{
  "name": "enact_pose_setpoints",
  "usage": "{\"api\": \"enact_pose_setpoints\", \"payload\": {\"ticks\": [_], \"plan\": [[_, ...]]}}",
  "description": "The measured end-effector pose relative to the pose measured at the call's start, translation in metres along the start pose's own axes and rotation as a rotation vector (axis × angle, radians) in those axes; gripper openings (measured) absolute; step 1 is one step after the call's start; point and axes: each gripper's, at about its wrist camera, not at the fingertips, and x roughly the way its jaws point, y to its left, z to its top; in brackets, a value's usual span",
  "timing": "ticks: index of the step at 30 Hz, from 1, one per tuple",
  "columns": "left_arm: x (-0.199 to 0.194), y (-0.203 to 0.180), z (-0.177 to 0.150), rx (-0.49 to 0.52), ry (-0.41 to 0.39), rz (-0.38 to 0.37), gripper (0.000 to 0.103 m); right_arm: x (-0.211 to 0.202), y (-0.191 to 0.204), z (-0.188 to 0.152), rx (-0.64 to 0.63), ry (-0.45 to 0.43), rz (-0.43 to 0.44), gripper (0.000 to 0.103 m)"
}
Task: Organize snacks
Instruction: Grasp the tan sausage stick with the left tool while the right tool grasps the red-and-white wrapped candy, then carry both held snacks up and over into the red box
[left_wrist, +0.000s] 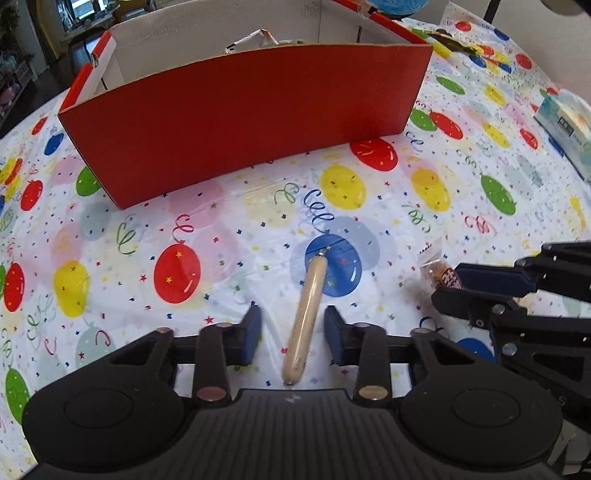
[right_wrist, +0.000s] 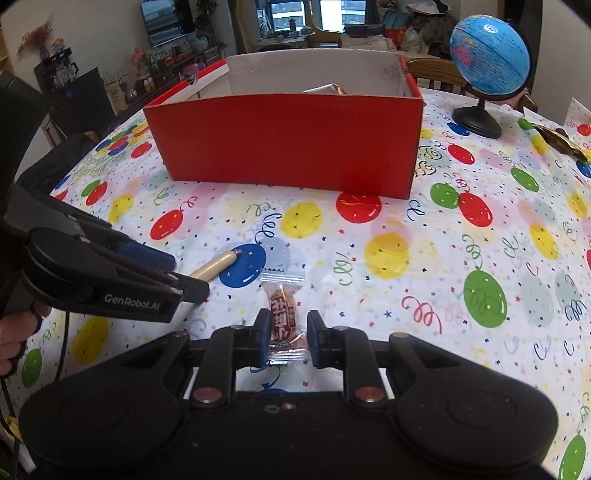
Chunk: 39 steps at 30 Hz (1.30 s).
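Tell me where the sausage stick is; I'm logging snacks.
The sausage stick lies on the tablecloth between the open left gripper's fingers, before the red box.

The red box (left_wrist: 240, 122) ahead of your grippers hides most of what is inside; only a shiny wrapper tip (right_wrist: 325, 88) peeks over its wall. Your left gripper (right_wrist: 181, 275) covers the sausage's (right_wrist: 216, 266) near end. The tissue pack (left_wrist: 569, 129) far right is cut off.

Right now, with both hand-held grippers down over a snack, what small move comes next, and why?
Probably close both. The left hand-held gripper is open, its pads astride the sausage stick without touching. The right hand-held gripper straddles the wrapped candy, pads near the wrapper but not clearly pinching. Both snacks lie on the tablecloth, short of the red box.
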Motion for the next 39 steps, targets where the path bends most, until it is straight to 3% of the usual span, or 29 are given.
{"api": "enact_pose_setpoints", "payload": {"ticks": [3, 16, 31, 39], "plan": [[0.002, 0.011, 0.006, -0.067, 0.029, -0.054, 0.011, -0.003, -0.002, 0.001, 0.021, -0.008, 0.002, 0.019], [-0.024, 0.024, 0.007, -0.139, -0.017, -0.022, 0.01, -0.025, 0.0, 0.014, 0.058, -0.074, -0.029, 0.019], [-0.112, 0.025, 0.034, -0.12, -0.216, 0.001, 0.01, -0.078, 0.019, 0.068, 0.053, -0.224, -0.034, 0.019], [-0.14, 0.031, 0.057, -0.115, -0.293, 0.026, 0.01, -0.092, 0.024, 0.1, 0.012, -0.287, -0.058, 0.019]]}}
